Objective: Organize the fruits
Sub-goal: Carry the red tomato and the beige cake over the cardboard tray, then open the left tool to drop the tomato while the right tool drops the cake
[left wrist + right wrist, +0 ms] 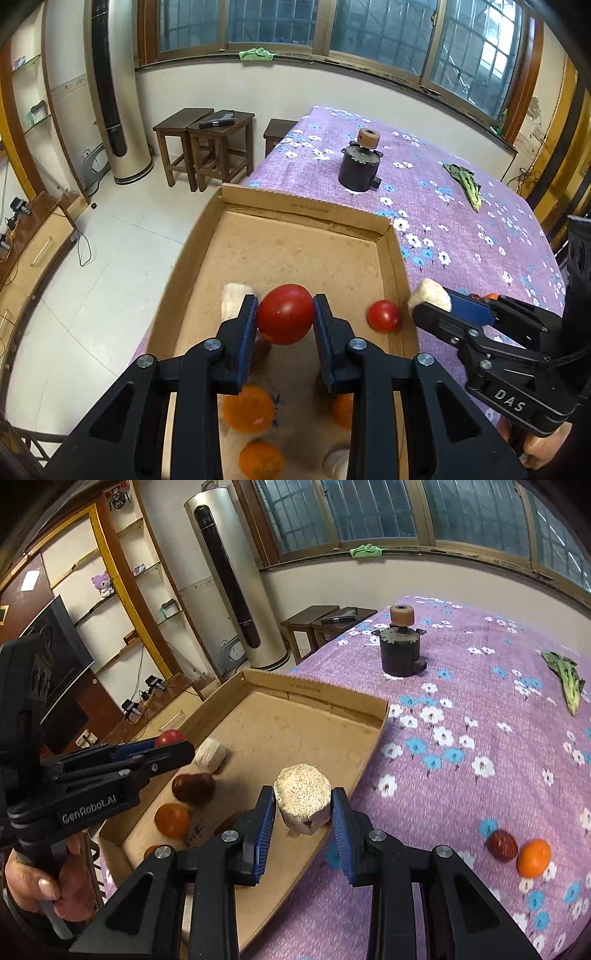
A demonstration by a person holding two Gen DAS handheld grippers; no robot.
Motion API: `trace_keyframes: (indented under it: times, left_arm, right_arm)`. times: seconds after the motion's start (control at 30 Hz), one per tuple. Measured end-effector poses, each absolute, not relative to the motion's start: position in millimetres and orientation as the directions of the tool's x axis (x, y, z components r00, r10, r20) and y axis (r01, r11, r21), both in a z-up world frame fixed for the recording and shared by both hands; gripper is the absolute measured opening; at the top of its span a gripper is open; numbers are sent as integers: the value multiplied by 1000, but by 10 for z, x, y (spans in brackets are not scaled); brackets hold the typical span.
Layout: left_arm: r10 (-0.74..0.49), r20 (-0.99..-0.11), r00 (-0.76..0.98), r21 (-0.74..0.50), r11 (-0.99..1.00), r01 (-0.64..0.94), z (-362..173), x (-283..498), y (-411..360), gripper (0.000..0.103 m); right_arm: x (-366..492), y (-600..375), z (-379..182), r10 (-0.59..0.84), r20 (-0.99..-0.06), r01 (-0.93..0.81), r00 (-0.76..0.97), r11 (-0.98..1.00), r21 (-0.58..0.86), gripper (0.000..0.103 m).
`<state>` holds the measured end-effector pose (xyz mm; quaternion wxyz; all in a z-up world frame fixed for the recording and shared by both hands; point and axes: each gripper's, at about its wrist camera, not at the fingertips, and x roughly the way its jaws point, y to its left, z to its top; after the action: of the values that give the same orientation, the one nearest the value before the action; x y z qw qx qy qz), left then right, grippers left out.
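Pressing from both sides, the left gripper (285,314) holds a big tomato (286,314) above the cardboard box (303,216). A pale corn piece (302,798) is clamped by the right gripper (303,806) over the box's right wall.

In the left wrist view the left gripper (285,314) hides most of one orange (341,410) in the cardboard box (306,212), and a pale lump (334,463) runs off the bottom edge; another orange (247,409) is blurred. In the right wrist view the left gripper (173,744) covers all but the top of its tomato (170,737); the print on the box (304,687) is too small to read.
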<state>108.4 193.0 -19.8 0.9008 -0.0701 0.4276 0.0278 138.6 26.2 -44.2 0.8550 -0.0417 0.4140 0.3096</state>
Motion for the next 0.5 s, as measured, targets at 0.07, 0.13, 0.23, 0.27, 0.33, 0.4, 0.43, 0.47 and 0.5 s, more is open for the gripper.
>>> trace_keyframes:
  times: [0.07, 0.13, 0.23, 0.27, 0.33, 0.4, 0.43, 0.47, 0.5]
  left_arm:
    - [-20, -781, 624, -105, 989, -100, -228, 1163, 1889, 27]
    - [-25, -788, 615, -103, 990, -91, -267, 1217, 1845, 27]
    - [-34, -799, 601, -105, 991, -82, -328, 1268, 1805, 28]
    - [-36, -803, 595, -105, 991, -81, -358, 1290, 1798, 28]
    - [-38, -810, 585, -105, 991, -82, -391, 1319, 1791, 27]
    - [-38, -817, 575, -103, 991, -81, -427, 1351, 1789, 28]
    - [-37, -821, 570, -102, 991, -82, -446, 1365, 1791, 28]
    - [-39, -827, 561, -102, 992, -81, -472, 1385, 1789, 28]
    - [-40, -830, 556, -102, 992, -80, -488, 1386, 1782, 28]
  right_arm:
    - [1475, 302, -453, 484, -738, -561, 470, 809, 173, 31]
    - [1556, 345, -466, 474, -744, -560, 471, 812, 163, 31]
    - [1678, 418, -490, 461, -752, -561, 470, 814, 148, 31]
    - [1721, 444, -503, 457, -755, -562, 470, 815, 143, 31]
    - [1789, 488, -532, 452, -762, -565, 464, 814, 138, 31]
    - [1864, 542, -573, 447, -770, -568, 454, 812, 136, 31]
    - [1891, 565, -593, 445, -774, -570, 451, 811, 134, 31]
    - [1912, 586, -612, 443, -777, -572, 448, 810, 132, 31]
    - [1934, 606, -635, 440, -780, -574, 444, 808, 129, 31]
